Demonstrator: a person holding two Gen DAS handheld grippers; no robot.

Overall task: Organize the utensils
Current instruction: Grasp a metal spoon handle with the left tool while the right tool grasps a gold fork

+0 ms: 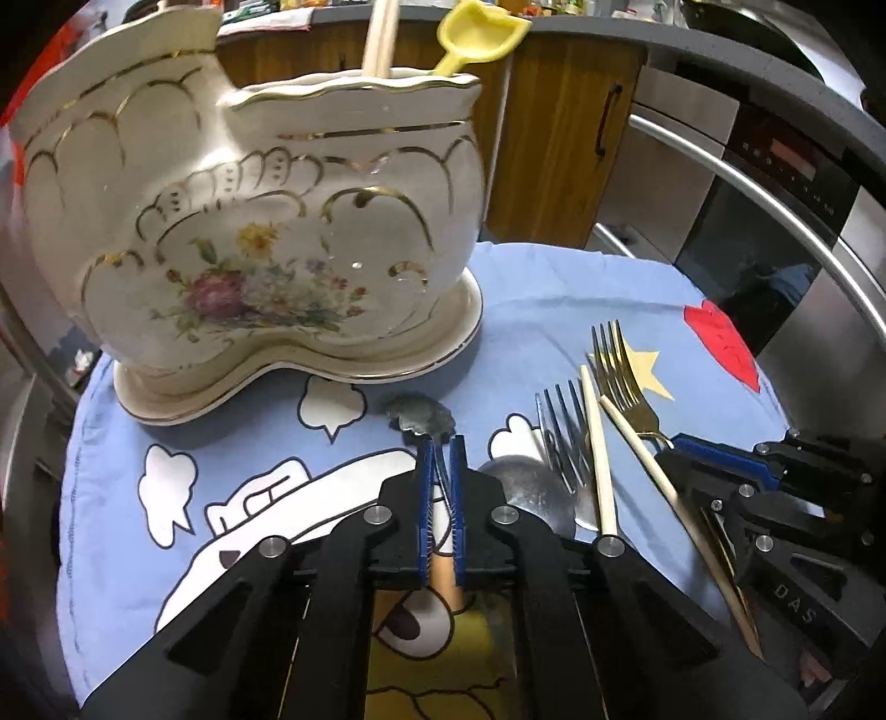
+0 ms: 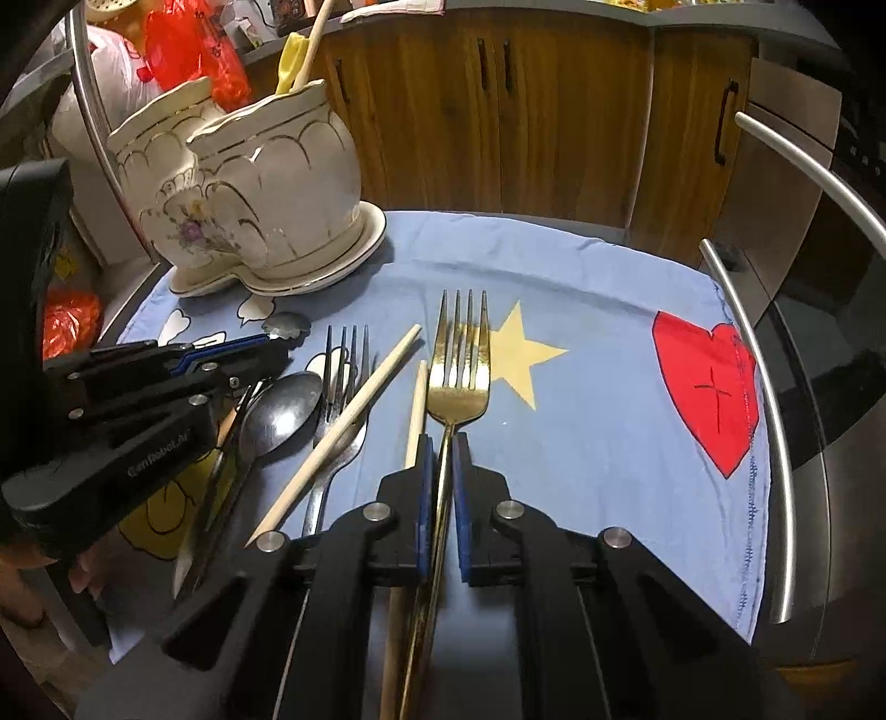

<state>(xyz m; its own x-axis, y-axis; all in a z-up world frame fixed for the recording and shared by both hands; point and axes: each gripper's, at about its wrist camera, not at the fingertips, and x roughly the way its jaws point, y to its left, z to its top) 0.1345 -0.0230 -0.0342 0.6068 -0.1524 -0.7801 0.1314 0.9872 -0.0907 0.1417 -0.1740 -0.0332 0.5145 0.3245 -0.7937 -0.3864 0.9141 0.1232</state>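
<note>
Left wrist view: the left gripper (image 1: 441, 443) is seen with its blue-padded fingers (image 1: 425, 471) pinched on the thin neck of a small scalloped spoon (image 1: 419, 416), whose bowl lies just ahead of the tips on the blue cartoon cloth (image 1: 526, 288). A wooden-looking handle is visible between the pads lower down. The white floral ceramic holder (image 1: 266, 221) is set on the tabletop ahead-left, with a yellow scoop (image 1: 482, 36) and a wooden stick (image 1: 379, 36) standing in it. To the right, a large steel spoon (image 1: 526, 487), a silver fork (image 1: 565, 437), two chopsticks (image 1: 595, 443) and a gold fork (image 1: 620, 371) are laid out. The right gripper (image 1: 720, 448) is seen over the gold fork's handle.

Right wrist view: the right gripper's fingers (image 2: 425, 487) are closed around the gold fork's handle, apparently pinching it; the tines are pointed away, over a yellow star (image 2: 526, 349). One chopstick is lying just left of the handle, the other crossing the silver fork. The left gripper is seen at left, tips at the scalloped spoon. The holder is standing at the far left of the cloth.
</note>
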